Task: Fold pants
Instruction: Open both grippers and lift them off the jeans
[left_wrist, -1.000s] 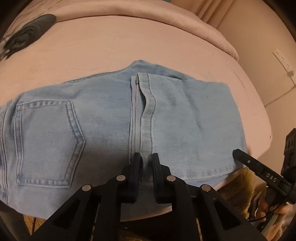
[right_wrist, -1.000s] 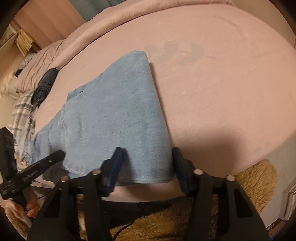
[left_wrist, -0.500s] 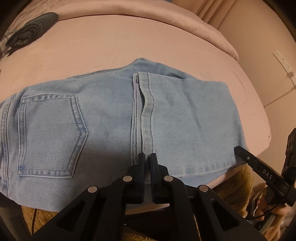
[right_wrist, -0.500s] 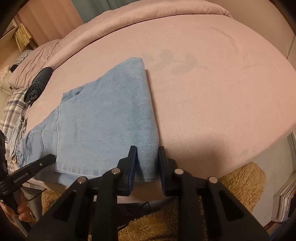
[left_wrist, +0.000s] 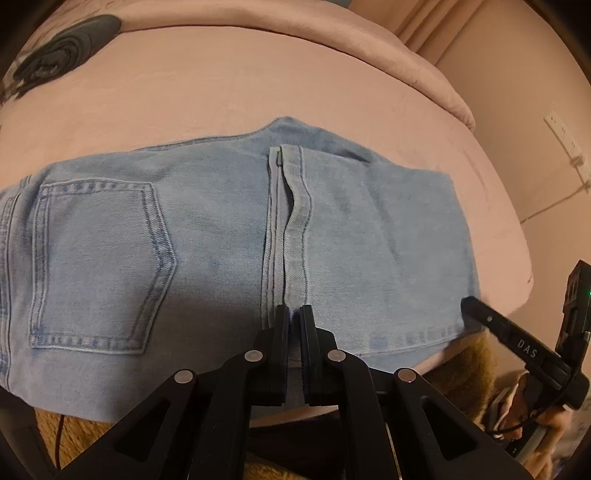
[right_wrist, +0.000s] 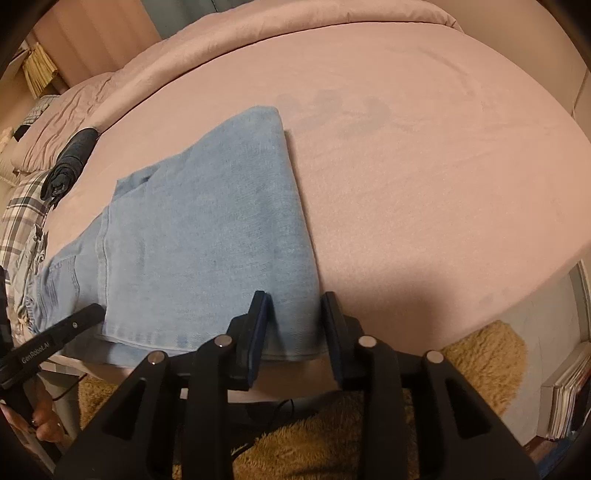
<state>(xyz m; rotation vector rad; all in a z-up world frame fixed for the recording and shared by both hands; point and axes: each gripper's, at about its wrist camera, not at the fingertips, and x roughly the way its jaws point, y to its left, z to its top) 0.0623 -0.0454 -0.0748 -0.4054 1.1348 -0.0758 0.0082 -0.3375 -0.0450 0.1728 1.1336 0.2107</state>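
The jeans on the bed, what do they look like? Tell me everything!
The jeans are light blue denim, folded and lying flat near the edge of the pink bed. A stitched back pocket faces up, and a hemmed cuff lies across the middle. The left gripper has its jaws nearly shut on the near edge below that cuff. The right gripper has its jaws apart around the folded corner.

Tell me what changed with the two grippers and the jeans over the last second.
The right gripper closed on the folded corner of the jeans half a second ago and has now opened again, its fingers straddling that corner. The left gripper narrowed from slightly apart to nearly shut on the jeans' near edge at the hem band. The jeans lie folded in the same place on the pink bed.
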